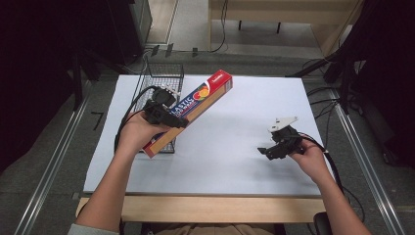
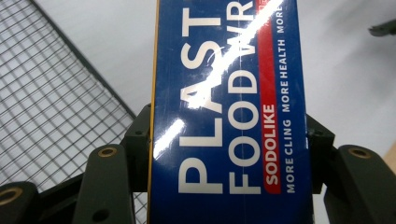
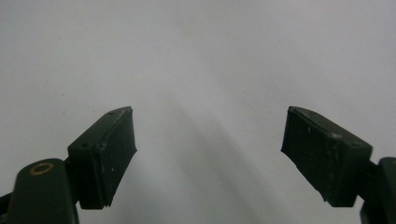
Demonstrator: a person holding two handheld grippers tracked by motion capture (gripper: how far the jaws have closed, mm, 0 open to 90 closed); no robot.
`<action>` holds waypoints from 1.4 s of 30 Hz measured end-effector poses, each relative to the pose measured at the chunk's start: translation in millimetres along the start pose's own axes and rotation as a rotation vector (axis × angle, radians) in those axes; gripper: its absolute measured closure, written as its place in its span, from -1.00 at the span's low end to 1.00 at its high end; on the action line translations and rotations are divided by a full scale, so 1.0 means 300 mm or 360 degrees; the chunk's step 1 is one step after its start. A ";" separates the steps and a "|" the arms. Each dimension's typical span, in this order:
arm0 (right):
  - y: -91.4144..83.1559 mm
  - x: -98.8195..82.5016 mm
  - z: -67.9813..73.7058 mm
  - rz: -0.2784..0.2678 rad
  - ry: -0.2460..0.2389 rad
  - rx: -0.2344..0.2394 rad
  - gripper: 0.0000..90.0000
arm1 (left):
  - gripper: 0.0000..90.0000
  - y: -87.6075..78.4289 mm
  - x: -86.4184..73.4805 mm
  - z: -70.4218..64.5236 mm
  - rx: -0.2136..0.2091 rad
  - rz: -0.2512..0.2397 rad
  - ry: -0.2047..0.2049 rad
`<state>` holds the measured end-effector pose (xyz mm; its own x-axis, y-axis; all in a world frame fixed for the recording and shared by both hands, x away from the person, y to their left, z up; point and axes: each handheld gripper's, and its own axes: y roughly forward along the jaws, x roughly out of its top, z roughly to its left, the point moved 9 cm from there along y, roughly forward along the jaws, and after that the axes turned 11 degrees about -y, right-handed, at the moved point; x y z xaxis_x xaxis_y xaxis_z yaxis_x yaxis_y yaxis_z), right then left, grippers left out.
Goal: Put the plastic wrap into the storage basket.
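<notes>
A long blue, red and orange box of plastic food wrap (image 1: pixel 193 105) is held slanted above the table, one end over the wire basket (image 1: pixel 164 76). My left gripper (image 1: pixel 172 119) is shut on it near its lower end. In the left gripper view the box's blue face (image 2: pixel 229 116) stands between the two black jaws, which press on its sides. My right gripper (image 1: pixel 263 150) hovers over the white table at the right, and the right gripper view shows it open (image 3: pixel 210 154) with nothing between the fingers.
The wire basket (image 2: pixel 51 102) stands at the table's (image 1: pixel 235 147) back left, partly under the box. A wooden edge runs along the table's front. Cables trail from both grippers, and dark equipment stands to both sides.
</notes>
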<state>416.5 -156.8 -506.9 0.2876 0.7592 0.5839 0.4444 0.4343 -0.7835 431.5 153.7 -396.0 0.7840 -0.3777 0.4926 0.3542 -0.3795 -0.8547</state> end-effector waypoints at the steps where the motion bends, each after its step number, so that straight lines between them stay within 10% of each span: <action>1: 0.001 -0.001 0.000 0.0002 -0.0003 0.0000 -0.59 | -0.11 0.001 0.004 0.007 -0.0005 -0.0003 -0.0023; 42: 0.003 -0.008 0.006 0.0023 -0.0022 0.0014 -0.59 | -0.11 0.069 0.084 0.363 0.0462 -0.0066 -0.0704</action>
<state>414.5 -157.4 -509.3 0.2820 0.7722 0.5693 0.4327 0.4272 -0.7939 514.0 228.3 -419.3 0.8843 0.0488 0.4643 0.4668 -0.1133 -0.8771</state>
